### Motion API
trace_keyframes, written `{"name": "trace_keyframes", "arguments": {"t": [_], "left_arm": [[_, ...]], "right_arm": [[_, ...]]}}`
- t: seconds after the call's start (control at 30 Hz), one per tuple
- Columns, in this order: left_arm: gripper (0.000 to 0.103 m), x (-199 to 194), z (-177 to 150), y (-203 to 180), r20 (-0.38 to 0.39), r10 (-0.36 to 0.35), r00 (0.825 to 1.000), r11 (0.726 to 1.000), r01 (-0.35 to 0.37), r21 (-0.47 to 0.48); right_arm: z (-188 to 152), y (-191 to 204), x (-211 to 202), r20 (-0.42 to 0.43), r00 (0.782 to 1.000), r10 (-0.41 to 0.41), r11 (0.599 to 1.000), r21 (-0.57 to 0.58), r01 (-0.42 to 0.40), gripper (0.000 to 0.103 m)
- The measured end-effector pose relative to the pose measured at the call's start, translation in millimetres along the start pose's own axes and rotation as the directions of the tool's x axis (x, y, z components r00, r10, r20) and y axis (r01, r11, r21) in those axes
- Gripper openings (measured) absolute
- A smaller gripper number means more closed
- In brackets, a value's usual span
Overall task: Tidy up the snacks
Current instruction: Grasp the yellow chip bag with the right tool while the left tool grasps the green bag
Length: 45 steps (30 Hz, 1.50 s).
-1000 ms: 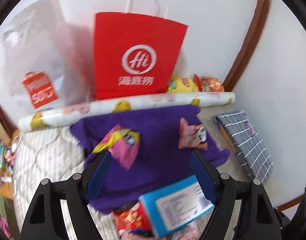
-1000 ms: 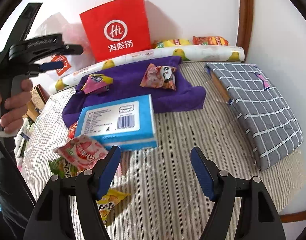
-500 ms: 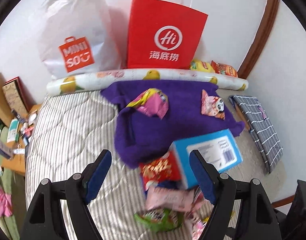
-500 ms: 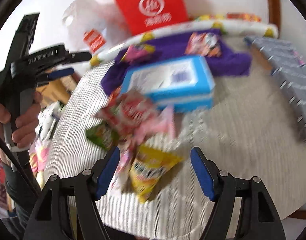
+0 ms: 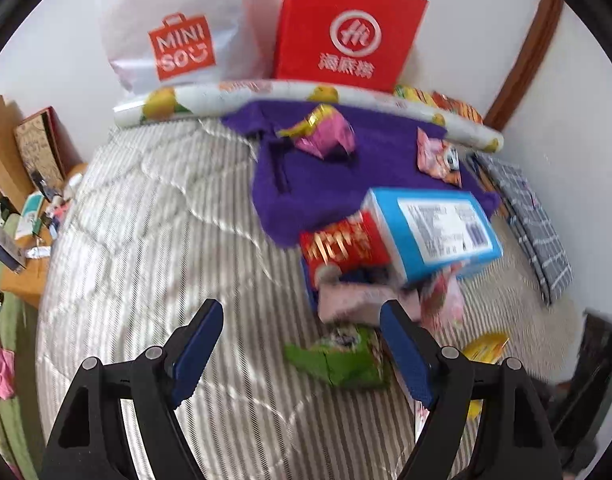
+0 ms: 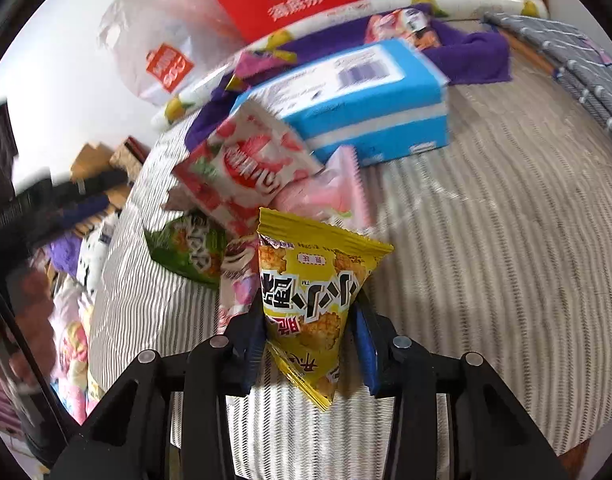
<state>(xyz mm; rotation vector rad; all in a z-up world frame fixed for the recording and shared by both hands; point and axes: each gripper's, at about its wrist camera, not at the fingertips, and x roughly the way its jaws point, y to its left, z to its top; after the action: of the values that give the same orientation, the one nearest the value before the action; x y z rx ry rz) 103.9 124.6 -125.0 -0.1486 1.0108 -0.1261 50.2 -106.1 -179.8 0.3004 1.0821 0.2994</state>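
Observation:
A pile of snack packets lies on the striped bed cover (image 5: 154, 240) beside a blue box (image 5: 437, 228). In the right wrist view my right gripper (image 6: 307, 308) has its jaws closing on a yellow snack packet (image 6: 313, 276), whose sides meet both blue pads. Behind it lie a green packet (image 6: 186, 248), a red-and-white strawberry packet (image 6: 242, 172) and a pink packet (image 6: 329, 192). My left gripper (image 5: 300, 320) hangs open over the cover, with nothing between its fingers. The green packet (image 5: 337, 356) lies just beyond its right finger, below a red packet (image 5: 341, 244).
A purple cloth (image 5: 325, 176) at the back carries two small packets. Behind it lie a fruit-print roll (image 5: 266, 96), a red paper bag (image 5: 345, 28) and a white plastic bag (image 5: 178, 32). A grey checked bundle (image 5: 537, 232) lies at the right, a cluttered side table (image 5: 22, 220) at the left.
My right gripper has dropped onto the yellow packet and narrowed its jaws around it. My left gripper has moved down and away from the purple cloth, staying open.

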Motion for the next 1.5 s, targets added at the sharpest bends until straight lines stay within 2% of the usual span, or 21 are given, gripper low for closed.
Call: {"name": "trace_keyframes", "arguments": {"t": [0.23, 0.4, 0.43, 0.47, 0.6, 0.83, 1.0, 1.23, 1.5], "left_arm": [[0.080, 28, -24, -18, -0.061, -0.052, 0.997, 0.999, 0.053, 0.012], [0.078, 44, -34, -25, -0.086, -0.040, 0.995, 0.999, 0.042, 0.023], [0.065, 46, -34, -24, -0.086, -0.033, 0.996, 0.999, 0.034, 0.011], [0.062, 47, -34, -22, -0.089, -0.038, 0.995, 0.999, 0.038, 0.001], [0.058, 37, -35, -16, -0.073, -0.048, 0.996, 0.999, 0.047, -0.023], [0.058, 9, -41, -7, -0.045, 0.017, 0.999, 0.999, -0.019, -0.039], [0.058, -5, -39, -4, -0.037, -0.006, 0.999, 0.998, 0.003, -0.070], [0.058, -31, -22, -25, 0.035, -0.010, 0.999, 0.998, 0.012, -0.062], [0.058, -31, 3, -49, 0.064, -0.030, 0.997, 0.999, 0.033, -0.044]], "right_arm": [[10, -31, -30, 0.102, 0.989, -0.107, 0.994, 0.024, 0.105, 0.039], [10, -52, -36, 0.094, 0.989, -0.113, 0.992, 0.061, 0.108, 0.040], [9, -54, -35, 0.092, 0.989, -0.112, 0.992, 0.060, 0.107, 0.039], [9, -55, -35, 0.089, 0.990, -0.109, 0.993, 0.057, 0.104, 0.039], [9, -51, -33, 0.091, 0.991, -0.096, 0.995, 0.043, 0.092, 0.039], [13, -46, -35, 0.103, 0.989, -0.108, 0.994, -0.021, 0.110, 0.039], [19, -43, -42, 0.126, 0.986, -0.112, 0.991, -0.061, 0.121, 0.039], [36, -36, -60, 0.173, 0.980, -0.102, 0.983, -0.134, 0.126, 0.039], [62, -28, -83, 0.243, 0.964, -0.107, 0.968, -0.196, 0.157, 0.039]]}}
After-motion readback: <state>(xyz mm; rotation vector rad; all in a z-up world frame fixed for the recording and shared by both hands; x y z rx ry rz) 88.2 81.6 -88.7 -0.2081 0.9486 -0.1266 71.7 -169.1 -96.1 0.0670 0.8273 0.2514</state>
